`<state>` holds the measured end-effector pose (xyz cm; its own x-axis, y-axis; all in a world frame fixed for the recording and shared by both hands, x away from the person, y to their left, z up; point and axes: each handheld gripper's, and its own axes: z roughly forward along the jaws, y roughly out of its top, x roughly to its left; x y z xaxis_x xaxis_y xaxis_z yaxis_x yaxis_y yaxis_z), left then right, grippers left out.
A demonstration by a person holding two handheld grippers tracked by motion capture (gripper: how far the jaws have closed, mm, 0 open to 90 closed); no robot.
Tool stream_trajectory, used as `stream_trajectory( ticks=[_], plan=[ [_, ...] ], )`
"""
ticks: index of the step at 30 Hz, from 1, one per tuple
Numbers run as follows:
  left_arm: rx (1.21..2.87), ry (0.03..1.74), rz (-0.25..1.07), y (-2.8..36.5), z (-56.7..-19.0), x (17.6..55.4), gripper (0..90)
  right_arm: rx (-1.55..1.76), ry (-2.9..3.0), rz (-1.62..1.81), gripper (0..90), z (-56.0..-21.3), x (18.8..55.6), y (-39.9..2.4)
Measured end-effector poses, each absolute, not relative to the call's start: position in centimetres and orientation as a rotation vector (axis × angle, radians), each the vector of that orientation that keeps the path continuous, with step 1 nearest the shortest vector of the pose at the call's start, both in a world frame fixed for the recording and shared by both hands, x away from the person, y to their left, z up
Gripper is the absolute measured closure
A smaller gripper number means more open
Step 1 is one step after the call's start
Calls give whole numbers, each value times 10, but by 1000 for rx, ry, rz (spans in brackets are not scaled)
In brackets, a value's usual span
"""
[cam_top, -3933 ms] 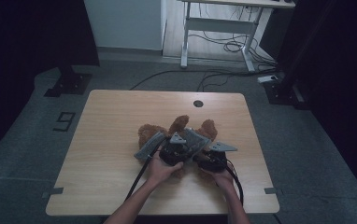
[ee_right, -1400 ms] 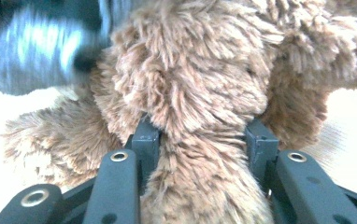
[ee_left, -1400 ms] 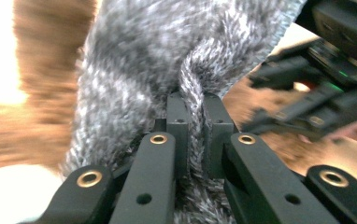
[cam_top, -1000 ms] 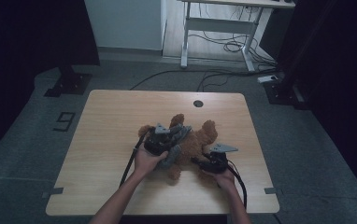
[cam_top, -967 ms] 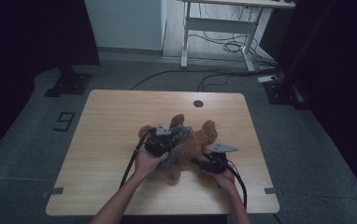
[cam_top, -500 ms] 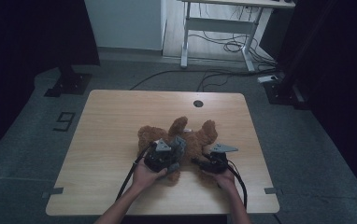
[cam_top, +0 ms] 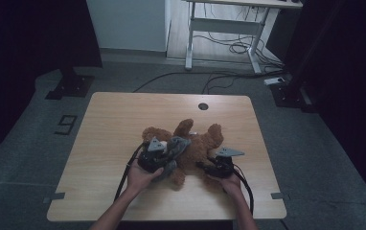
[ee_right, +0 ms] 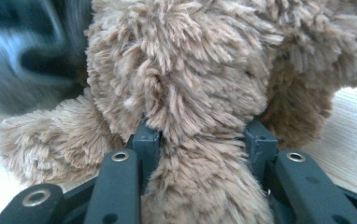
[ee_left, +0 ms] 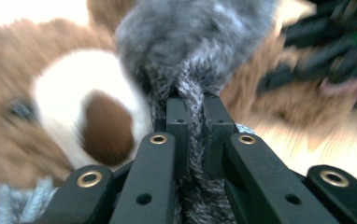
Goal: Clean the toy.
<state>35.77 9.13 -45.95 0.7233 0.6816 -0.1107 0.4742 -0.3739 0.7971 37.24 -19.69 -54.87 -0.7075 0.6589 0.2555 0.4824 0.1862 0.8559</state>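
Note:
A brown teddy bear (cam_top: 195, 143) lies on its back in the middle of the wooden table (cam_top: 123, 120), with a grey knitted scarf (cam_top: 175, 146) across it. My left gripper (cam_top: 164, 155) is shut on the scarf (ee_left: 193, 93), which runs pinched between its jaws in the left gripper view, beside the bear's white muzzle (ee_left: 83, 107). My right gripper (cam_top: 205, 166) is shut on a furry limb of the bear (ee_right: 200, 140) at the bear's right side, the fur bulging between both jaws.
The table's round cable hole (cam_top: 202, 106) lies at the far edge. A white desk frame (cam_top: 224, 28) with cables stands on the floor beyond. Bare tabletop stretches to the left and behind the bear.
My left gripper has pulled the scarf back toward the near side and slightly left, away from the bear's chest. The right gripper has stayed where it was.

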Motion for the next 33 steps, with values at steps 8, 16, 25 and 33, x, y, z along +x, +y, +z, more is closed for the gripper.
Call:
stream_trajectory(
  ticks=[8,16,25,33],
  plan=[
    [2045,879,255,59,-438,391,833,1119,2282,1542,590,-549,372,-197],
    [2096,809,167,5,-455,391,836,1129,2280,1536,593,-549,372,-197],
    [2143,782,162,9,-462,383,837,1110,2293,1528,593,-549,371,-196],
    [2184,680,239,-5,-448,365,838,1119,2289,1536,593,-549,371,-197]
  ],
)
